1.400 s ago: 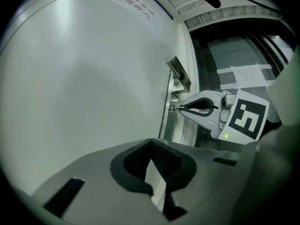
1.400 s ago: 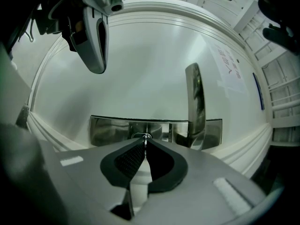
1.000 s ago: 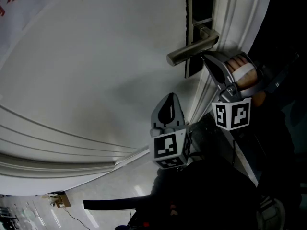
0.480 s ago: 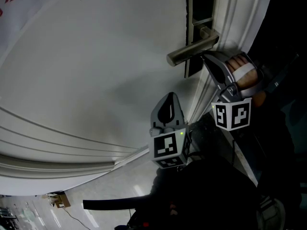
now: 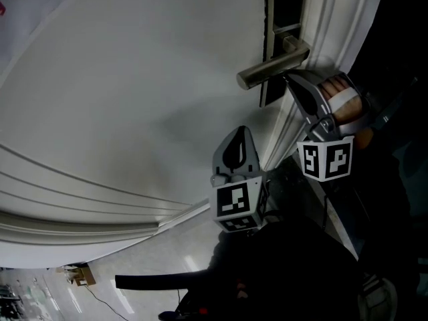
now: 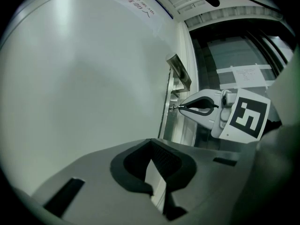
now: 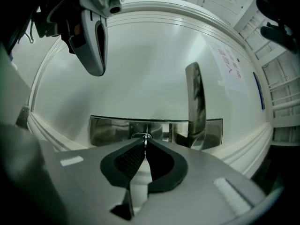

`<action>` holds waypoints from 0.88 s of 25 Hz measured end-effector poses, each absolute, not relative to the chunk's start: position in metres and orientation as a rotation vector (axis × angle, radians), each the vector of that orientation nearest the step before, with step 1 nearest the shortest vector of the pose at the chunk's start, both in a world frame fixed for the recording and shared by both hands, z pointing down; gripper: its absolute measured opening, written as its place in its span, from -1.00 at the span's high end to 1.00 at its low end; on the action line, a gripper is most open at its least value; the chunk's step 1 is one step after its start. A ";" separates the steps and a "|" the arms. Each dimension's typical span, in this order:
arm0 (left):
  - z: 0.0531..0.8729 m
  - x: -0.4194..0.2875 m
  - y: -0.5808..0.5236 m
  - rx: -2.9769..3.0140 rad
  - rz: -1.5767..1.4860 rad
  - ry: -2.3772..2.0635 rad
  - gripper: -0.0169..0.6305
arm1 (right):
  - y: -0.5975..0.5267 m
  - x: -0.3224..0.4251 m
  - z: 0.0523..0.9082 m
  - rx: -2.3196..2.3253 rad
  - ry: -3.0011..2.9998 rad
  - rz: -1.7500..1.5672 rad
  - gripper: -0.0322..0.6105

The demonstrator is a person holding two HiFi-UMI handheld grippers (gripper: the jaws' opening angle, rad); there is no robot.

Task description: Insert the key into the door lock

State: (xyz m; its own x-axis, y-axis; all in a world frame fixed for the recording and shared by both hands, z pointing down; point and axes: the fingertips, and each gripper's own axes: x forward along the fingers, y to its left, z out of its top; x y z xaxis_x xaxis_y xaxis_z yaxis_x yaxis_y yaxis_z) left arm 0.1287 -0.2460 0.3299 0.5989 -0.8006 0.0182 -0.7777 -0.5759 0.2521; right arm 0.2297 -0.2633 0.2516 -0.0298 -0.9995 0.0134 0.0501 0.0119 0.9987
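Head view: right claw (image 5: 289, 80) stands at the lock plate (image 5: 271, 93) beneath the lever handle (image 5: 271, 69); left claw (image 5: 237, 136) is lower and apart.
Left gripper view: jaws together, nothing held.
Right gripper view: jaws clamped on the key (image 7: 145, 144), blade pointing straight ahead, tip at the keyhole (image 7: 142, 136); depth unclear.

- A white door (image 5: 134, 99) fills the upper left and centre of the frame, with curved mouldings low on it.
- A metal lever handle (image 5: 271, 67) juts out from a dark lock plate (image 5: 286, 9) at the upper right.
- The right tongs (image 5: 289, 79), held in a hand (image 5: 341, 102), have their tips at the plate just under the handle.
- The left tongs (image 5: 239, 134) are at lower centre, tips up, close to the door and well apart from the handle.
- Pale floor (image 5: 154, 259) shows at the bottom.
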 end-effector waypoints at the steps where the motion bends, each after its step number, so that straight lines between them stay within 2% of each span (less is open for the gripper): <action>1: 0.329 0.129 -0.245 2.596 -0.144 -1.303 0.94 | -0.263 0.230 0.251 1.147 -1.200 -1.246 0.86; 22: 0.328 0.119 -0.248 2.594 -0.159 -1.305 0.94 | -0.265 0.227 0.249 1.145 -1.166 -1.247 0.86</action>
State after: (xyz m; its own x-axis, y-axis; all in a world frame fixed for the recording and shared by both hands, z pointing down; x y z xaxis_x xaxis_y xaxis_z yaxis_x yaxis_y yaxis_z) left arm 0.1194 -0.2481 0.3283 0.5968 -0.8024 0.0078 -0.7771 -0.5755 0.2549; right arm 0.2272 -0.2654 0.2487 -0.0112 -0.9999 0.0065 0.0734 0.0056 0.9973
